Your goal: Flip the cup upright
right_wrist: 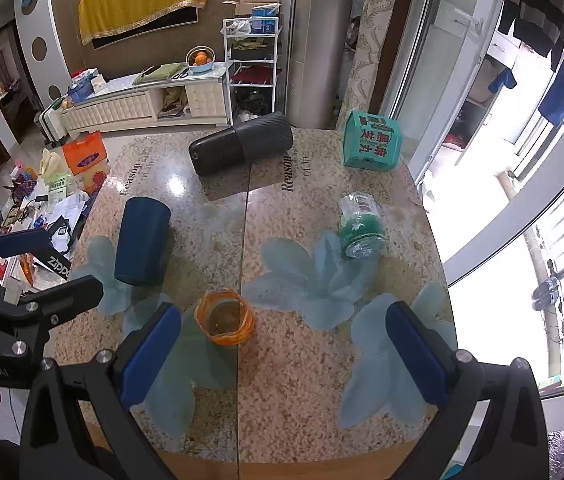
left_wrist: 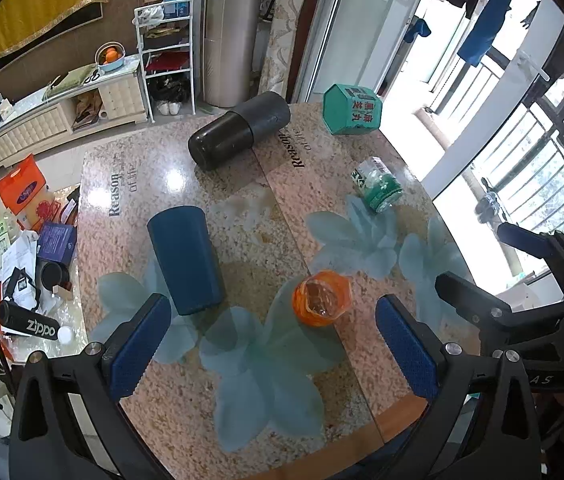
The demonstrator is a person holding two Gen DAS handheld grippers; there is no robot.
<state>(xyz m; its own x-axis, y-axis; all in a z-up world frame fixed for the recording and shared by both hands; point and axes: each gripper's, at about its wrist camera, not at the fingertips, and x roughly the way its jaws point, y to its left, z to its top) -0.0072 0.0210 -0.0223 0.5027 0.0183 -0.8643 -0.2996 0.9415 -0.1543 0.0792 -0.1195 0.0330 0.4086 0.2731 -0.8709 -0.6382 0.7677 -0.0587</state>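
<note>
A dark blue cup (left_wrist: 186,258) lies on its side on the left part of the table; it also shows in the right wrist view (right_wrist: 142,246). A small orange cup (left_wrist: 321,298) stands with its mouth up near the table's front middle, also in the right wrist view (right_wrist: 225,322). My left gripper (left_wrist: 272,344) is open and empty, hovering above the front edge between the two cups. My right gripper (right_wrist: 284,354) is open and empty, just right of the orange cup. Each gripper shows at the edge of the other's view.
A large black cylinder (left_wrist: 238,130) lies at the back of the stone-patterned table (left_wrist: 242,208). A green carton (left_wrist: 352,109) sits at the back right. A clear bottle with green label (left_wrist: 378,186) lies on the right. A cluttered side table (left_wrist: 22,272) stands to the left.
</note>
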